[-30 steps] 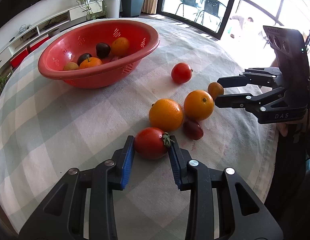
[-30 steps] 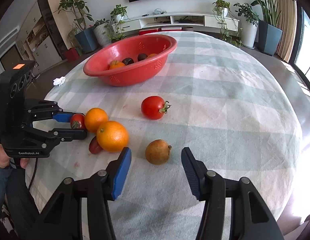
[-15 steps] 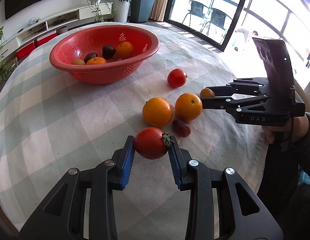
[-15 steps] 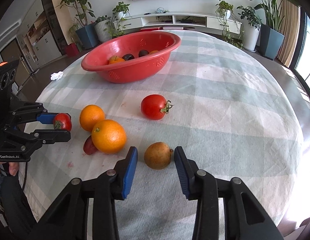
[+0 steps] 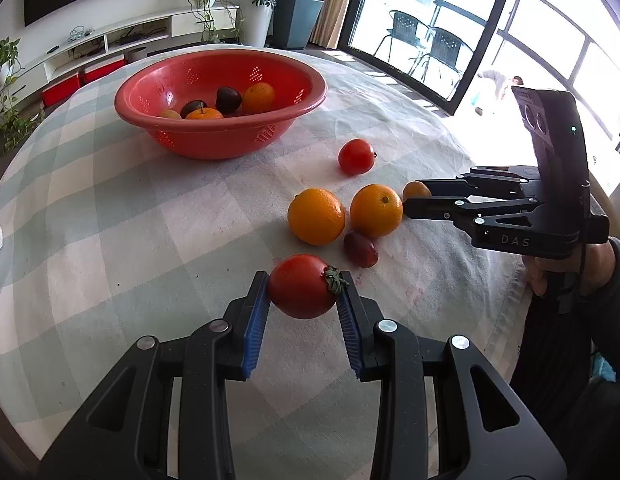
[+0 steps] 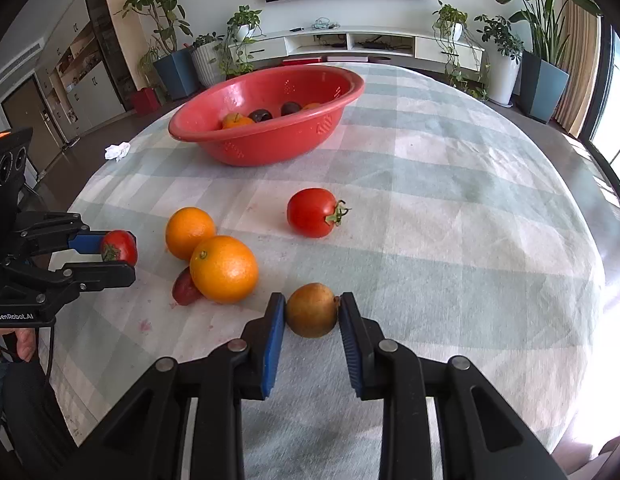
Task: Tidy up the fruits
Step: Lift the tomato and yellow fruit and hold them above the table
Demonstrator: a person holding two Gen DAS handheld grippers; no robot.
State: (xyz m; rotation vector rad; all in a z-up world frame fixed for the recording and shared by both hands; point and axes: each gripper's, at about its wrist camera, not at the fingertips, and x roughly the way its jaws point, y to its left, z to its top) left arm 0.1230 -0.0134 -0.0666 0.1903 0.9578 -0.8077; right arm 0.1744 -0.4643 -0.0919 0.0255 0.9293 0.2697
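Clearly both jaws are clamped — left gripper (image 5: 303, 300) on a soft, bruisable tomato (image 5: 302, 286), right gripper (image 6: 311, 314) on a firmer brown fruit (image 6: 311, 311), lower centre — each pinched across its middle.

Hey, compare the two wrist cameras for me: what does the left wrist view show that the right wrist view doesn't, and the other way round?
Only the left wrist view: the balcony chairs behind glass doors, and the right gripper from the side.

Only the right wrist view: the tall cabinet at left, the left gripper from the side, and clearly that the right gripper's pads are closed on the brownish fruit.

Both: the red basin, two oranges, the dark red fruit, a free tomato, and the tomato clamped in the left gripper.
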